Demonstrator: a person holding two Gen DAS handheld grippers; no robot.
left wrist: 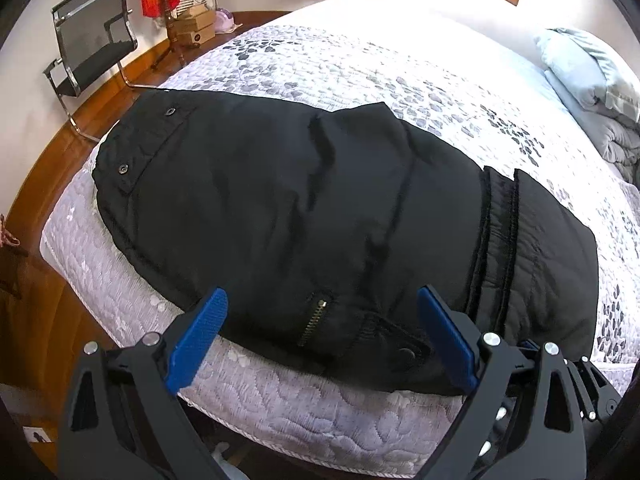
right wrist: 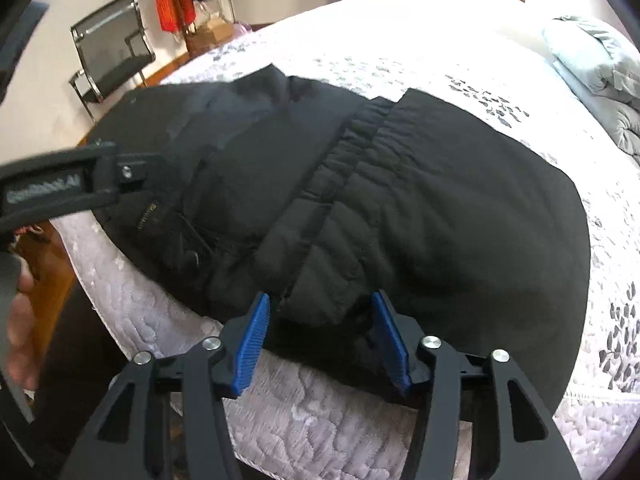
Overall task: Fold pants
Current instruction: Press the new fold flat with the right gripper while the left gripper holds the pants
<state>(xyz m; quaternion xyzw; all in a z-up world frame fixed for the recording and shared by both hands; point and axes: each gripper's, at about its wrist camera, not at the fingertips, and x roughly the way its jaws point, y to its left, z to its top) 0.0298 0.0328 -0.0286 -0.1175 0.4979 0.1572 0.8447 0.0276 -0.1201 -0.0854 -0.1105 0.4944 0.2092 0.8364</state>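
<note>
The black padded pants lie folded across the near edge of the bed, with a brass zipper at the near hem and elastic cuffs lying over the right part. My left gripper is open, its blue pads on either side of the zipper edge, holding nothing. In the right wrist view the pants fill the middle. My right gripper is open around the near edge of the cuffed fold. The left gripper's body shows at the left, over the pants.
The bed has a white quilted cover with a grey leaf print. A folded grey duvet and pillow lie at the far right. A black chair and a coat stand with boxes stand on the wooden floor at the left.
</note>
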